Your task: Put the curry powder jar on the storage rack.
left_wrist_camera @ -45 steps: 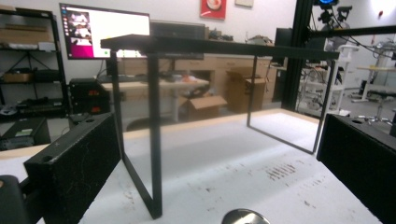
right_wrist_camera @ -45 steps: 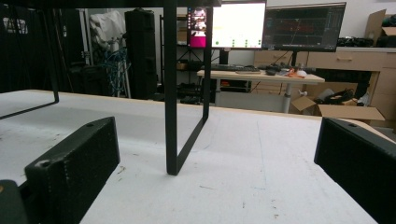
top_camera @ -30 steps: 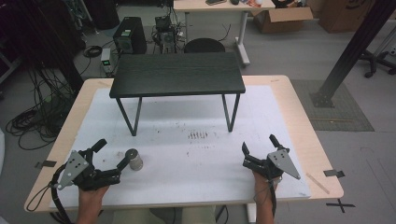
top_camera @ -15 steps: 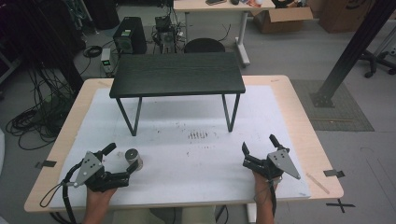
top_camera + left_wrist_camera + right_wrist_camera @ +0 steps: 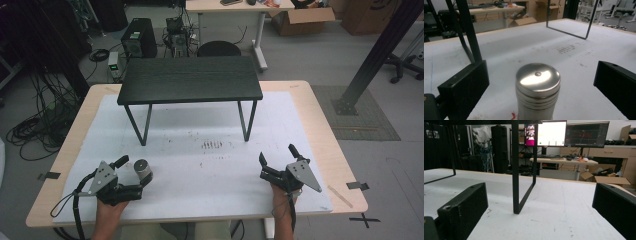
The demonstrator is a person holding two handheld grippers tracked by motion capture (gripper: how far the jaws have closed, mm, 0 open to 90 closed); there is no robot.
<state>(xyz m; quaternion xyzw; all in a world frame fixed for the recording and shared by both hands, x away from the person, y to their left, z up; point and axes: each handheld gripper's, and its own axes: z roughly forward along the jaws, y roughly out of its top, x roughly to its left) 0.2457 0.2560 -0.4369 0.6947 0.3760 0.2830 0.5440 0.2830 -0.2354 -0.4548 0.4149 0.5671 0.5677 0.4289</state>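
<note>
Right now your left tongs (image 5: 131,171) gape wide around the upright steel shaker (image 5: 142,170) without touching, while your right tongs (image 5: 278,159) hover spread wide, holding nothing.

steel shaker (image 5: 538,92) | shiny domed lid | upright | white table cover, front-left

both claws open: left claw (image 5: 134,175), right claw (image 5: 278,160).

High view looks down over bench (image 5: 300,115); both gripper views sit low, facing black stand (image 5: 190,80).
</note>
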